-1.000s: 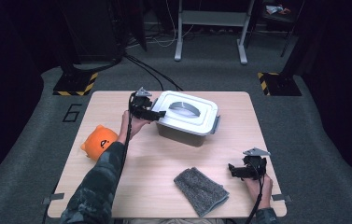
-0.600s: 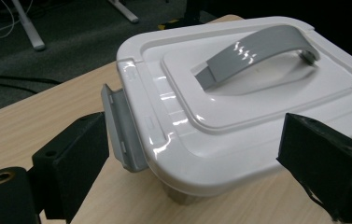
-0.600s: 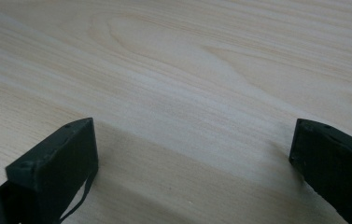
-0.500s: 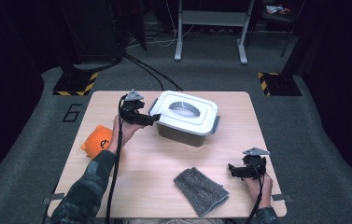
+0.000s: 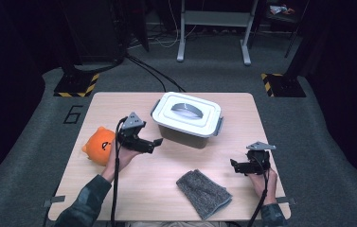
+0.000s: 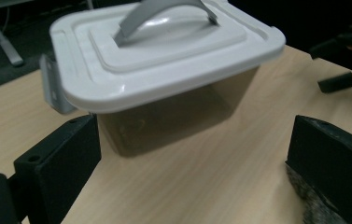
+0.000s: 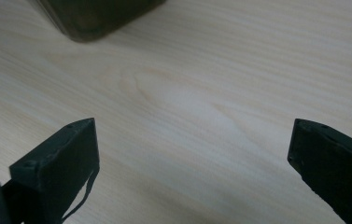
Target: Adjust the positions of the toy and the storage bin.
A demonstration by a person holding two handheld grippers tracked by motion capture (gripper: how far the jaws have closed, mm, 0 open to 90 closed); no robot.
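Note:
A box with a white lid (image 5: pixel 188 120) and a grey handle (image 5: pixel 185 109) stands on the wooden table (image 5: pixel 233 106), at the middle of its far half. My left gripper (image 5: pixel 156 142) hovers just left of the box and points at it. Its jaws have just been opening and stand wide, with nothing between them. In the left gripper view the box (image 6: pixel 164 70) sits beyond the left gripper (image 6: pixel 192 154), with a grey latch (image 6: pixel 52 88) at its side. My right gripper (image 5: pixel 234 165) is open near the table's right front. In the right gripper view the right gripper (image 7: pixel 192 154) is over bare wood.
An orange plush toy (image 5: pixel 99 145) lies at the table's left edge, behind my left hand. A grey cloth (image 5: pixel 203 193) lies near the front edge, between the two hands. Dark floor with cables and stand legs surrounds the table.
My left gripper has drawn back from the box's left side toward the near left, and its jaws have widened. The right gripper has risen slightly.

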